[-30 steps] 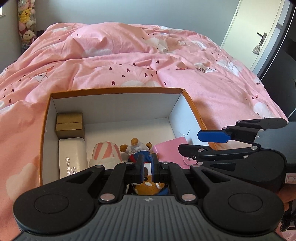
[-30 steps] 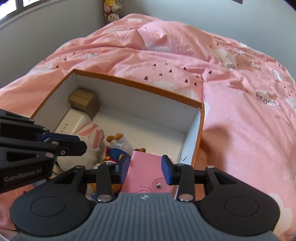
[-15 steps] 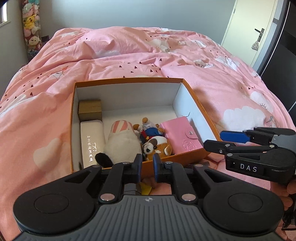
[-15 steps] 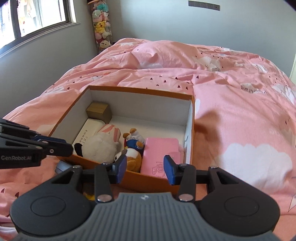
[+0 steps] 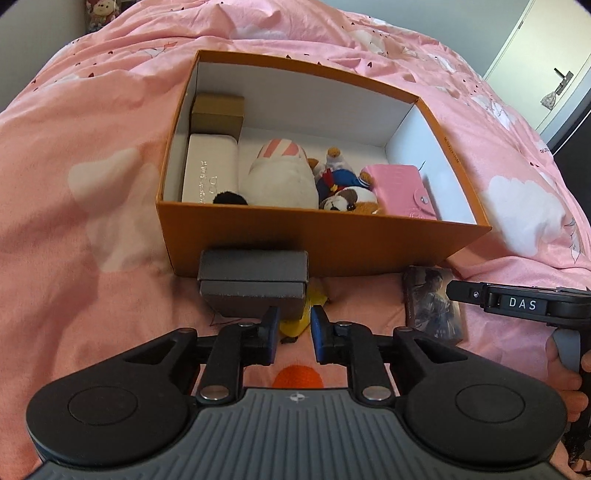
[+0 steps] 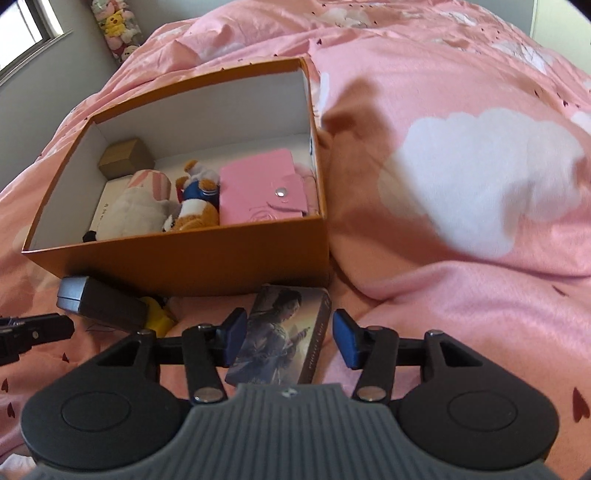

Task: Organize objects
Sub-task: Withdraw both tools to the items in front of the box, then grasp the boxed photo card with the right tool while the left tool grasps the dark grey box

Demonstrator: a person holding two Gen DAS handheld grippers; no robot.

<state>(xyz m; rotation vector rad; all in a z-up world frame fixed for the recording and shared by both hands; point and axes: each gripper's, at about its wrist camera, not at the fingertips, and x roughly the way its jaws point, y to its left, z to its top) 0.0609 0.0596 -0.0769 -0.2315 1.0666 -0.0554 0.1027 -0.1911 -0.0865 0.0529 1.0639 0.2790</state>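
Note:
An orange box [image 5: 325, 243] sits on the pink bed, holding a pink wallet [image 5: 402, 190], a dog plush [image 5: 351, 203], a duck plush [image 5: 340, 177], a white plush [image 5: 279, 177], a white case [image 5: 208, 171] and a small brown box [image 5: 218, 114]. My left gripper [image 5: 294, 325] hovers before the box over a yellow item [image 5: 299, 314], beside a dark grey case [image 5: 253, 288]; its jaws are opening with nothing gripped. My right gripper [image 6: 290, 328] straddles a picture-printed card box [image 6: 284, 332]; its jaws are opening and the right pad [image 6: 345, 339] stands off it.
An orange ball [image 5: 297, 376] lies under the left gripper's fingers. The pink duvet [image 6: 461, 184] rises in folds right of the box. A door [image 5: 546, 55] is at the far right, stuffed toys [image 6: 114, 26] by the window wall. A hand [image 5: 565, 376] holds the right gripper.
Both grippers pulled back out of the box and sank toward the bed in front of it. The dog plush and pink wallet stayed inside. Both pairs of jaws stand wider.

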